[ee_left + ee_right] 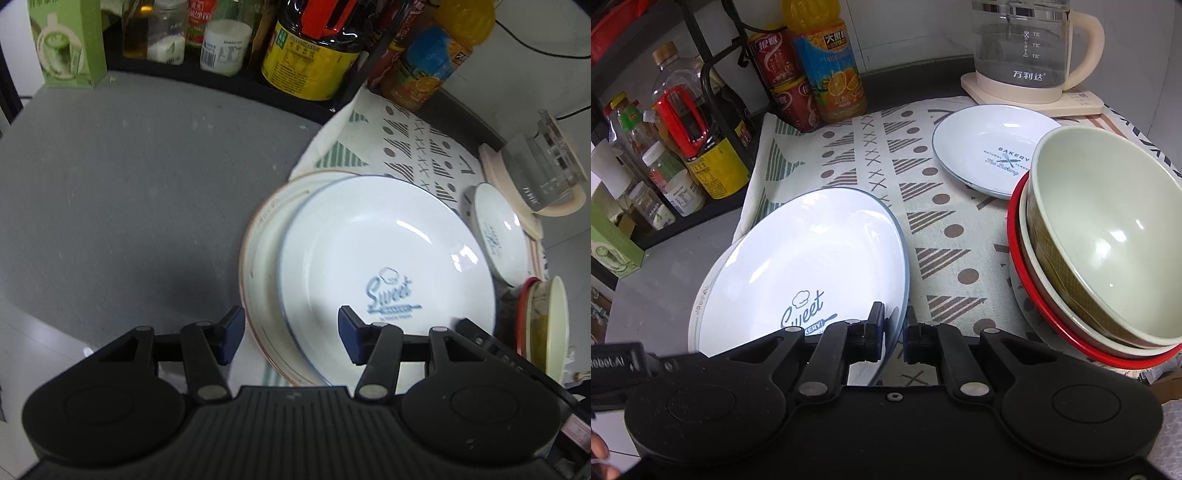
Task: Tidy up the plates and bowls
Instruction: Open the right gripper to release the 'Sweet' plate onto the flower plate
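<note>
White plate hiding lower plate

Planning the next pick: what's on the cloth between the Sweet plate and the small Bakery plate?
Nothing: only bare patterned cloth lies between the Sweet plate and the small Bakery plate, clearest in the right wrist view.

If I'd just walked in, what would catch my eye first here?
Probably the big white plate with the blue "Sweet" lettering, pinched at its near rim by the right gripper and lying on a larger cream plate. To its right stands a stack of bowls, pale green in red-rimmed, with a glass kettle behind.
</note>
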Demonstrator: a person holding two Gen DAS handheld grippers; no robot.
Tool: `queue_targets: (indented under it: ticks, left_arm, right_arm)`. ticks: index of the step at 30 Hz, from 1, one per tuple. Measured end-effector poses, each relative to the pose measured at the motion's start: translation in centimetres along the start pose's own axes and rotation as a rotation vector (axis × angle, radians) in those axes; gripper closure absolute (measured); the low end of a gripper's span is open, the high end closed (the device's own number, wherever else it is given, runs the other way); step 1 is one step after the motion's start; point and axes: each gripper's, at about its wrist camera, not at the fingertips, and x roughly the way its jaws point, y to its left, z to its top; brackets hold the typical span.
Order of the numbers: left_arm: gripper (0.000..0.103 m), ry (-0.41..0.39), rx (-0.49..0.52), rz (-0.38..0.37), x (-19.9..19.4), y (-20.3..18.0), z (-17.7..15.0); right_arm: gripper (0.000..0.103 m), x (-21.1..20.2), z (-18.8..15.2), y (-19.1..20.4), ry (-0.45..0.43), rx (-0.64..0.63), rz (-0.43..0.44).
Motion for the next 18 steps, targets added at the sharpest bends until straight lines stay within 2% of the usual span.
queue_targets:
  ticks: [6,18]
  left_arm:
    - [0.05,0.004,0.002,0.051,1.4,0.1,0.8]
    - [0.05,0.017,-0.005,0.1,3.0,1.1,1.3]
  right_arm:
    - [0.092,0.4,0.3,0.2,0.013,-0.023,-0.004]
    - [0.088,2.0,0.3,0.5,0.049,-0.052,-0.002]
